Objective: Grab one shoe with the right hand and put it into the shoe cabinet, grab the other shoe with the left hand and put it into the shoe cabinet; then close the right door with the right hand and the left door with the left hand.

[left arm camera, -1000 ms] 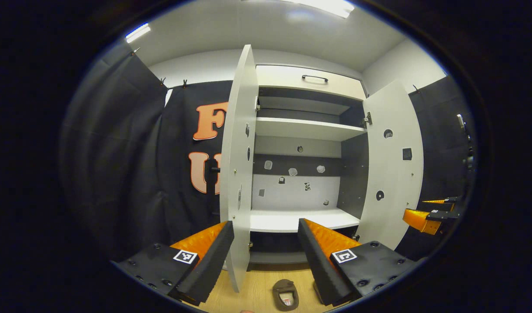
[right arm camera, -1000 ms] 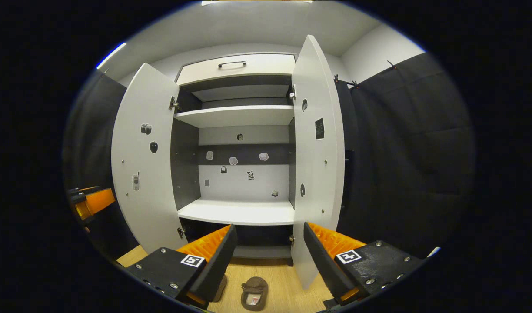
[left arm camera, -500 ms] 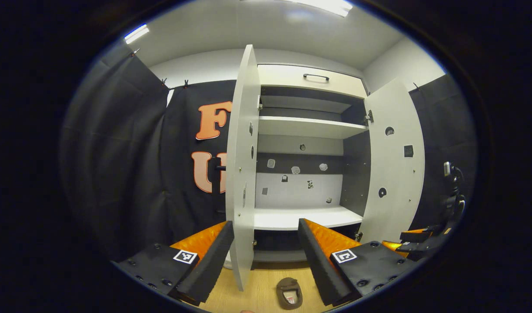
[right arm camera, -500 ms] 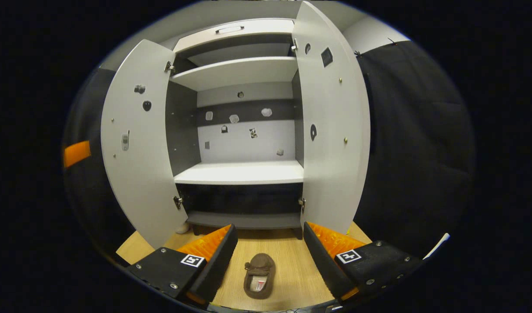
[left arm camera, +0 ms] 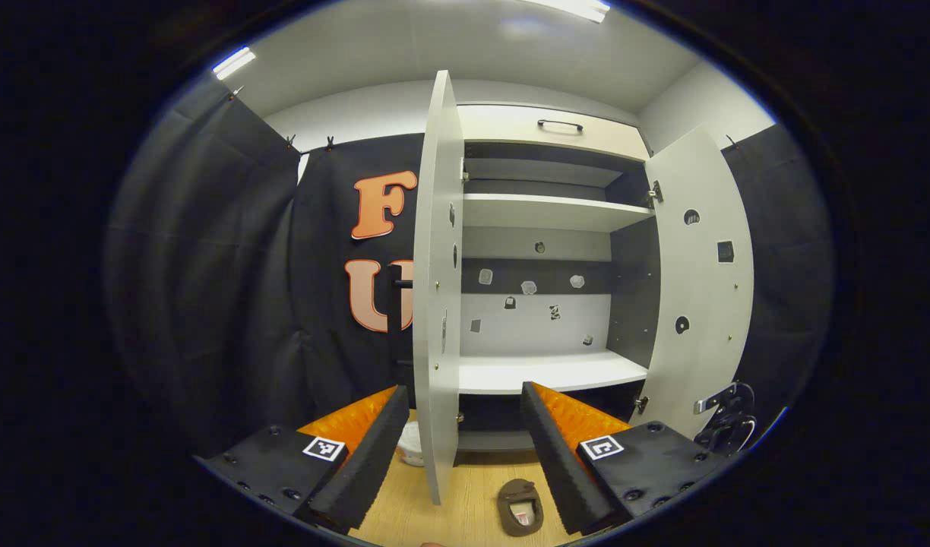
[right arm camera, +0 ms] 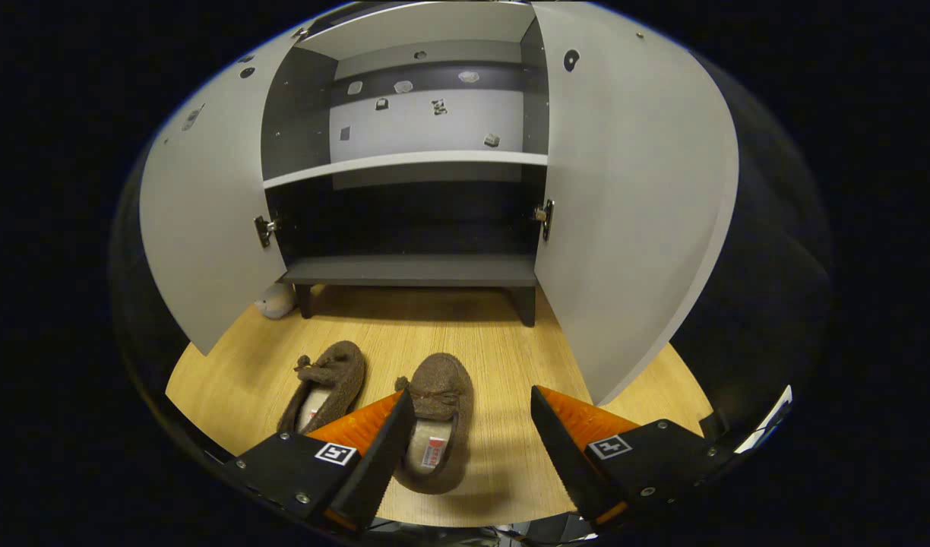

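Note:
Two brown fuzzy slippers lie side by side on the wooden floor in front of the open shoe cabinet (right arm camera: 412, 270). In the right gripper view the right slipper (right arm camera: 434, 414) sits just ahead of my right gripper (right arm camera: 469, 448), which is open above it, with its left finger over the slipper's edge. The left slipper (right arm camera: 324, 384) lies beside it. In the left gripper view one slipper (left arm camera: 520, 507) shows low on the floor. My left gripper (left arm camera: 465, 448) is open, held high, facing the left door's edge (left arm camera: 437, 304). Both doors stand open; the right door (right arm camera: 632, 197) is swung wide.
White shelves (left arm camera: 545, 372) cross the cabinet above a dark bottom shelf. A small pale object (right arm camera: 275, 302) rests on the floor by the cabinet's left leg. Black cloth walls stand on both sides. A handled drawer (left arm camera: 560, 124) tops the cabinet.
The right gripper has tilted down and dropped toward the floor, bringing both slippers close. The left gripper shifted slightly; the other gripper has slid out of its right edge.

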The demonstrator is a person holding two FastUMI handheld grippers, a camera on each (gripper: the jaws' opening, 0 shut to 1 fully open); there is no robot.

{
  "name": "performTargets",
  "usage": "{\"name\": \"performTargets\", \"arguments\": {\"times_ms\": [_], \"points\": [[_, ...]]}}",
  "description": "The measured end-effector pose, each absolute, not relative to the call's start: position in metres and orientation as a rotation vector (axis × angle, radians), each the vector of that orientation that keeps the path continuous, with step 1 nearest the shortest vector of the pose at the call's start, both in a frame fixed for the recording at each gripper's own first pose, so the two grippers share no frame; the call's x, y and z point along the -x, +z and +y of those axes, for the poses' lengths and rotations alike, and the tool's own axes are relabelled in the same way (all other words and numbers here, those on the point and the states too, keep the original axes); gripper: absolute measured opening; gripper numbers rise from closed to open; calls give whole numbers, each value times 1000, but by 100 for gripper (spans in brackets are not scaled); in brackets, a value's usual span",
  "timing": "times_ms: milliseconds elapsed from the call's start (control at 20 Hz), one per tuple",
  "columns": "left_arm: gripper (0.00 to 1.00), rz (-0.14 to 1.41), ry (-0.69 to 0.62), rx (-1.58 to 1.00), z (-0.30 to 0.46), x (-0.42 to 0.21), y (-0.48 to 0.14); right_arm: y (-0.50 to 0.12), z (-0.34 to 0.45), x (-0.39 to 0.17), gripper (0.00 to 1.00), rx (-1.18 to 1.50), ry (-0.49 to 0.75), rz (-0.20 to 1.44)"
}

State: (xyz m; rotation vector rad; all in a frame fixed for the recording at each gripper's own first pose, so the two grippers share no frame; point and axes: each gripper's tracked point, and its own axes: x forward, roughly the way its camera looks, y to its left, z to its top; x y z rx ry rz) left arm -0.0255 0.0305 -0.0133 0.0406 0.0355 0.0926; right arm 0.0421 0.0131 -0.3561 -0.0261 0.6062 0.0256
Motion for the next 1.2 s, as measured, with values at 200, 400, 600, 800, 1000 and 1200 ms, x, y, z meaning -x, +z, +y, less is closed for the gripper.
{"name": "performTargets", "arguments": {"times_ms": [200, 400, 600, 800, 1000, 1200], "points": [[99, 63, 110, -44, 37, 24, -24, -411, 20, -43, 90, -3, 44, 711], [97, 85, 125, -58, 41, 24, -30, -444, 25, -45, 77, -34, 41, 778], [99, 102, 130, -57, 43, 22, -38, -467, 26, -49, 53, -64, 27, 834], [97, 123, 133, -70, 44, 21, -46, -480, 31, -51, 32, -123, 11, 873], [97, 133, 133, -68, 46, 22, -51, -475, 25, -56, 5, -145, -24, 883], [97, 116, 126, -88, 45, 22, -49, -447, 26, -55, 3, -168, -35, 858]]}}
